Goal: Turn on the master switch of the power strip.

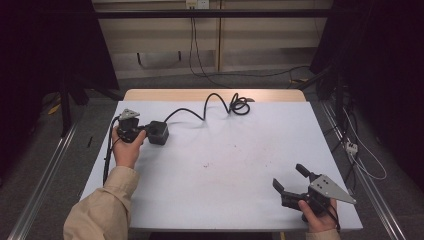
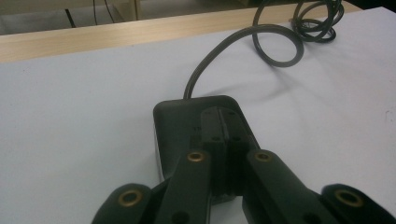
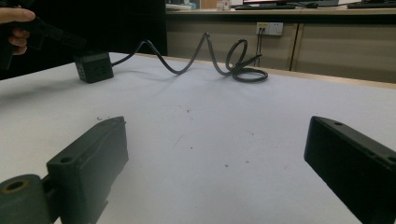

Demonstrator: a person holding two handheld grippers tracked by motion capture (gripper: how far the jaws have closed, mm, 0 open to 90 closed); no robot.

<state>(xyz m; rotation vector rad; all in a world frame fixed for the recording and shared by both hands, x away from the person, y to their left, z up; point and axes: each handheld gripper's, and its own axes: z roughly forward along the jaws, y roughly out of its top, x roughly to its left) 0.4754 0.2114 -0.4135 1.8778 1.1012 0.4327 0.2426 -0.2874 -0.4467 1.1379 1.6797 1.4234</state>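
1. Table [image 1: 215,200]: pale sheet over a wooden top, with a strip of bare wood along the far edge.
2. Black cube-shaped box [image 1: 158,132]: sits on the table's left side, toward the far edge. In the right gripper view the box [image 3: 95,66] shows small holes on its near face.
3. Black cable [image 1: 210,102]: leaves the box's far side, snakes across the sheet and ends in a loose coil [image 1: 240,105] near the far edge, centre. In the left gripper view the cable [image 2: 275,44] loops above the box [image 2: 182,121].
4. Left gripper [image 1: 146,131]: held in the left hand [image 1: 127,150], its tip at the box's left side. In the left gripper view the gripper [image 2: 224,135] has its jaws pressed together, pad against pad, lying over the top of the box. Whether they pinch any edge of the box cannot be told; the tips seem to rest on it.
5. Right gripper [image 1: 290,179]: held in the right hand [image 1: 317,217] at the near right corner, well apart from the box. Jaws spread wide, with bare table between them, as the right gripper view [image 3: 215,154] confirms.
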